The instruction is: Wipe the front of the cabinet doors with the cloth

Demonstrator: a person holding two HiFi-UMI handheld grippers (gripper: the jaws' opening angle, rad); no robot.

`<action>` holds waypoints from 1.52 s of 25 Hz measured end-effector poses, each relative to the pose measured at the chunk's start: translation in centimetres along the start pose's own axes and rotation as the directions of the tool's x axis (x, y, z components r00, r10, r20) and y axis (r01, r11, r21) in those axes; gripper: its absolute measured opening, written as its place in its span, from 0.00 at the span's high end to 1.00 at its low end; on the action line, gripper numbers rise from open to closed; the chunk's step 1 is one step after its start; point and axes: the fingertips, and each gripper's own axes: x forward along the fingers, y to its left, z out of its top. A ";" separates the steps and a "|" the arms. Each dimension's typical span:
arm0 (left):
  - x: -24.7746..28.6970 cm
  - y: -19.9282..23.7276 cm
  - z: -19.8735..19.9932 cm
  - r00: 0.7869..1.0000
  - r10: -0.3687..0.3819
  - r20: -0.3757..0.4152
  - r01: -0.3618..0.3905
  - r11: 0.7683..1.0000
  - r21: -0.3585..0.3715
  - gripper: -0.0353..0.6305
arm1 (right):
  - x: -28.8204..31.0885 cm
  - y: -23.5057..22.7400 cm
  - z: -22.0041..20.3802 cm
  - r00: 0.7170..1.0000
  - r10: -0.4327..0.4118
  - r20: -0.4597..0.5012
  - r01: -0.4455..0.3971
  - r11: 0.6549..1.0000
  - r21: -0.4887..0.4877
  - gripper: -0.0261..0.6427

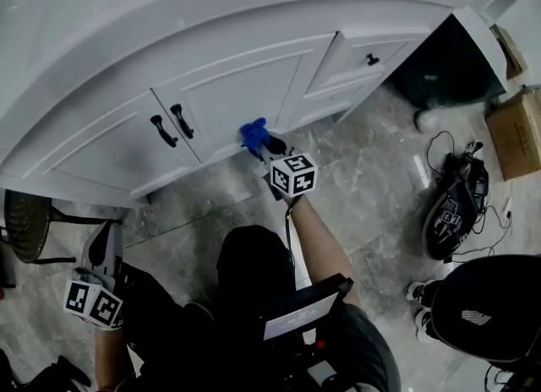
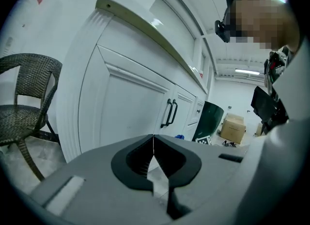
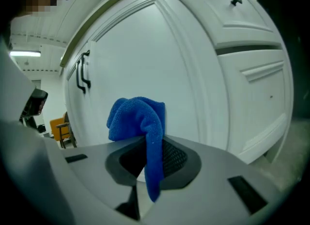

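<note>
We look down on a long white cabinet [image 1: 254, 27] with a curved top edge. It fills the upper part of the head view and stands on a grey stone-look floor [image 1: 363, 179]. Two panelled cabinet doors [image 1: 241, 90] sit side by side on its front, and a drawer [image 1: 365, 54] with a small dark knob lies further along toward one end. Off the cabinet's other end a dark wicker chair [image 1: 21, 225] stands on the floor, and well past the drawer end a cardboard box [image 1: 517, 133] rests on the floor too. Our right claw [image 1: 262, 144] is held out at the lower edge of the door on the drawer side, near that door's bottom corner, with its marker cube [image 1: 292, 174] turned upward. In the right gripper view its jaws are clamped on the blue cloth [image 3: 138, 117], which bunches above them and trails a strip down between them. The bunched part sits right at the door front, though we cannot tell whether it touches. Our left claw [image 1: 103, 238] hangs low over the floor by the chair end of the cabinet, well apart from the cloth. In the left gripper view its jaws meet along a thin line with nothing between them. Two black handles [image 1: 172, 124] stand side by side where the doors meet.
</note>
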 end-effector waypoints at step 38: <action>-0.2 5.0 -2.1 0.996 0.084 -0.003 -0.084 0.992 -0.090 0.94 | 6.7 13.9 -8.5 0.932 0.279 -0.232 -0.324 0.926 -0.191 0.88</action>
